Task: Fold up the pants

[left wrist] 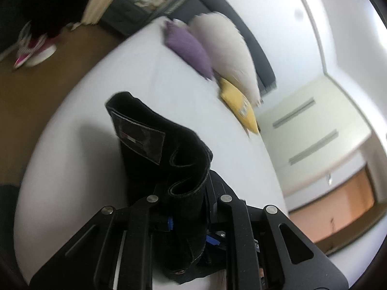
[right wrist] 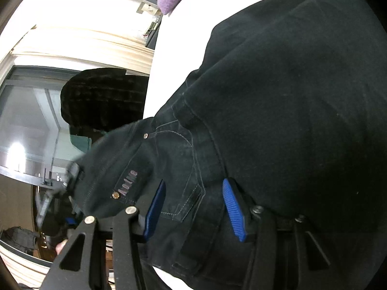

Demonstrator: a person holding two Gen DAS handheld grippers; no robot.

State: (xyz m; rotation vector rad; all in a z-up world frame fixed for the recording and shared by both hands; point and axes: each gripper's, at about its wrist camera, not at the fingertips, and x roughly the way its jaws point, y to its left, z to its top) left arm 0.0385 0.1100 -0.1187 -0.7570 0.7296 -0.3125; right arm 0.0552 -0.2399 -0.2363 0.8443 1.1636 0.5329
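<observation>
In the left wrist view my left gripper (left wrist: 186, 188) is shut on the waistband of the black pants (left wrist: 154, 130). The held part stands up in a curl above the white bed (left wrist: 72, 125), with a dark label patch facing the camera. In the right wrist view the pants (right wrist: 278, 96) spread over the bed, back pocket and belt loops near me. My right gripper (right wrist: 193, 183) stands open astride the waistband. Its blue pads (right wrist: 233, 207) flank the cloth without pressing it. The left gripper (right wrist: 72, 181) shows blurred at the left, holding the raised waist corner.
A purple pillow (left wrist: 188, 48), a white furry pillow (left wrist: 227, 48) and a yellow pillow (left wrist: 239, 106) lie at the head of the bed. Brown floor (left wrist: 36, 84) with pink shoes (left wrist: 33, 50) runs along the bed's left side. A window (right wrist: 29, 120) lies beyond.
</observation>
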